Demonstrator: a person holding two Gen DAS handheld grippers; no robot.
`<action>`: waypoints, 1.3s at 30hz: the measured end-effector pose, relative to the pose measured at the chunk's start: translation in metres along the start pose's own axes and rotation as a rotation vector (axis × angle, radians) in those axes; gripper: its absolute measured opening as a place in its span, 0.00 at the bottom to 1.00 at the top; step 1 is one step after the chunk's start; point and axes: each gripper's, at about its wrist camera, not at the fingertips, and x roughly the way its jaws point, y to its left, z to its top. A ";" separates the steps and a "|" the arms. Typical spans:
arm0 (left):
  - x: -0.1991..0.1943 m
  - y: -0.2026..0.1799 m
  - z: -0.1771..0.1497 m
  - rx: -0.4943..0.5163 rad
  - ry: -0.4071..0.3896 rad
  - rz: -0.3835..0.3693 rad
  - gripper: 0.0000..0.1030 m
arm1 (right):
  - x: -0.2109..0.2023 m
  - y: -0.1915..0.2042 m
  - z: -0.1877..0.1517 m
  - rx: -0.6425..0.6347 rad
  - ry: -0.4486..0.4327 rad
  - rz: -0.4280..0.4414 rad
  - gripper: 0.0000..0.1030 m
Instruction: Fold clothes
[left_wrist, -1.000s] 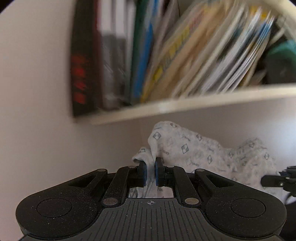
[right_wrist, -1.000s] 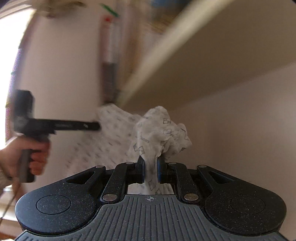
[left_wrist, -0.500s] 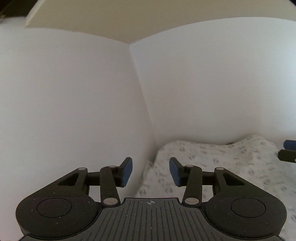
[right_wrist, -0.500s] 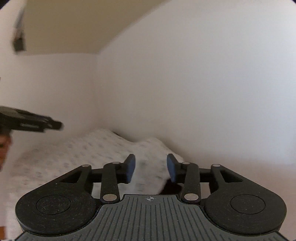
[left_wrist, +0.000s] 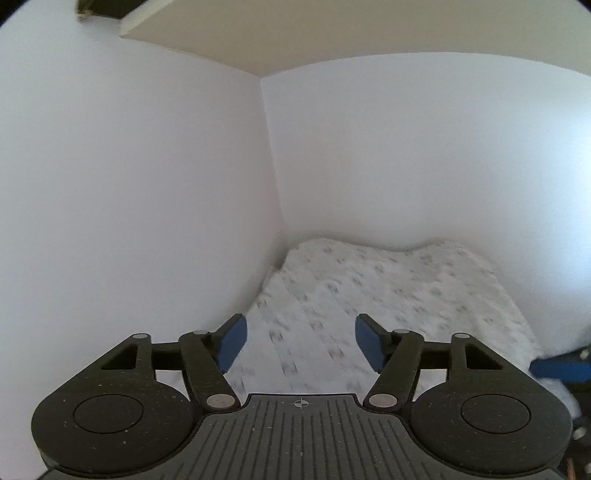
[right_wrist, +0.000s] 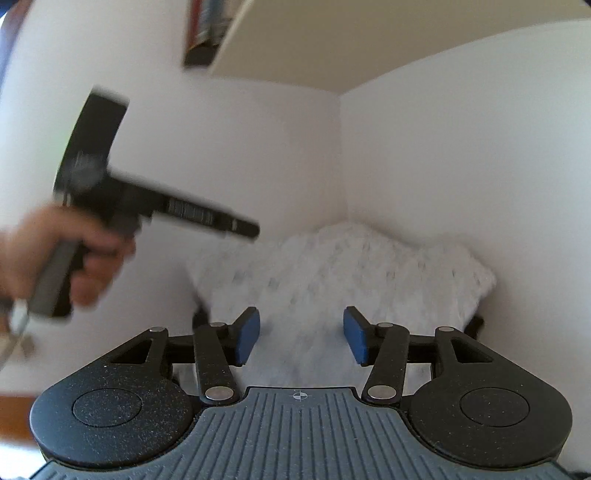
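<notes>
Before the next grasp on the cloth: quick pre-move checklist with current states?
1. Left gripper open, nothing between pads: ok.
2. Right gripper open, nothing between pads: ok.
3. Patterned cloth lying down in the wall corner, not held: ok.
4. Cloth lying flat and even: cannot tell, frames blurred.
5. Clear grasp edge visible: cannot tell.
6. Hand holding the left gripper apart from the right: ok.

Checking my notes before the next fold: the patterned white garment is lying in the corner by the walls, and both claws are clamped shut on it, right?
Not quite. The garment lies in the corner, but both claws are open and empty: the left claw in the left wrist view, the right claw in the right wrist view.
</notes>
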 end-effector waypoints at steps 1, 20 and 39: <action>-0.003 -0.005 0.003 -0.005 0.007 -0.005 0.68 | -0.002 0.002 -0.004 -0.002 0.012 0.002 0.49; -0.156 0.002 -0.046 -0.065 0.008 -0.007 1.00 | -0.090 0.109 -0.051 -0.084 0.090 0.134 0.91; -0.209 0.044 -0.220 -0.170 0.168 -0.015 1.00 | -0.087 0.210 -0.107 0.139 0.375 0.002 1.00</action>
